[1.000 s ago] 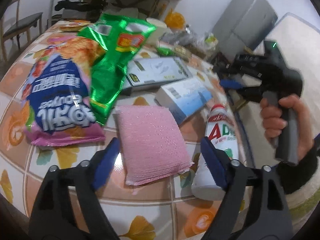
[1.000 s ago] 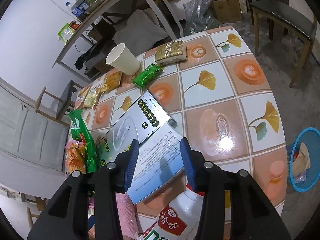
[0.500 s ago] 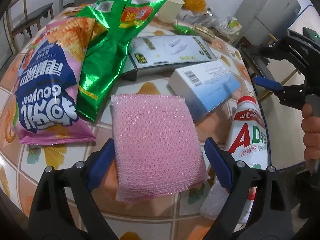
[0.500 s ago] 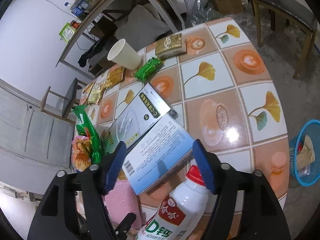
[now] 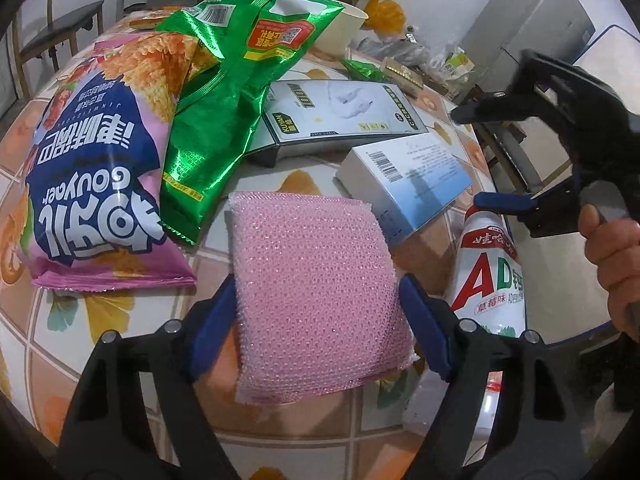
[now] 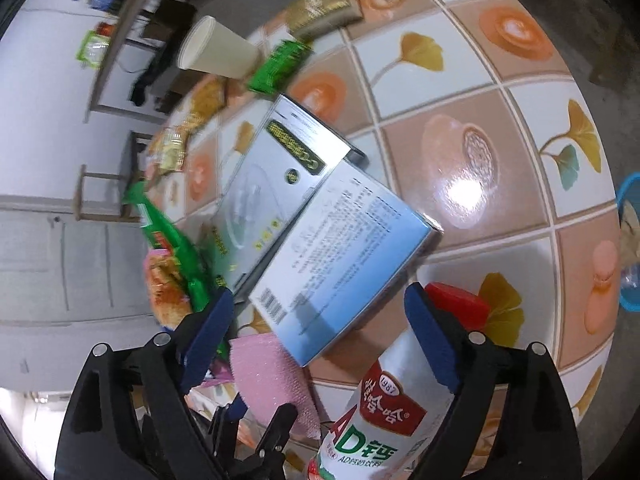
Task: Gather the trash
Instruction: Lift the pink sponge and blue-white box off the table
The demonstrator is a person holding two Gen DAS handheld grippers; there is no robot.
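Observation:
A pink sponge (image 5: pixel 316 280) lies flat on the tiled table (image 5: pixel 120 320), and the same pink sponge (image 6: pixel 272 372) shows low in the right wrist view. My left gripper (image 5: pixel 316 286) straddles it, one blue pad at each side edge; its jaws are closing and the sponge is not squeezed. My right gripper (image 6: pixel 320 300) is opening above a light blue box (image 6: pixel 340 248), nothing pinched. A white AD bottle (image 6: pixel 384 412) with a red cap (image 6: pixel 456 304) sits just beside its right pad. From the left wrist view, the right gripper (image 5: pixel 468 156) hovers over the blue box (image 5: pixel 404 176) and bottle (image 5: pixel 488 276).
A purple and blue snack bag (image 5: pixel 96 184) and a green foil bag (image 5: pixel 224 88) lie left of the sponge. A grey cable box (image 5: pixel 344 116), paper cup (image 6: pixel 216 52), small green packet (image 6: pixel 280 64) and gold packet (image 6: pixel 324 8) lie farther back. A blue basket (image 6: pixel 628 240) stands on the floor.
My left gripper sank toward the sponge, which now lies between its pads. My right gripper's jaws spread wide and it dropped closer to the blue box and bottle, rolling somewhat.

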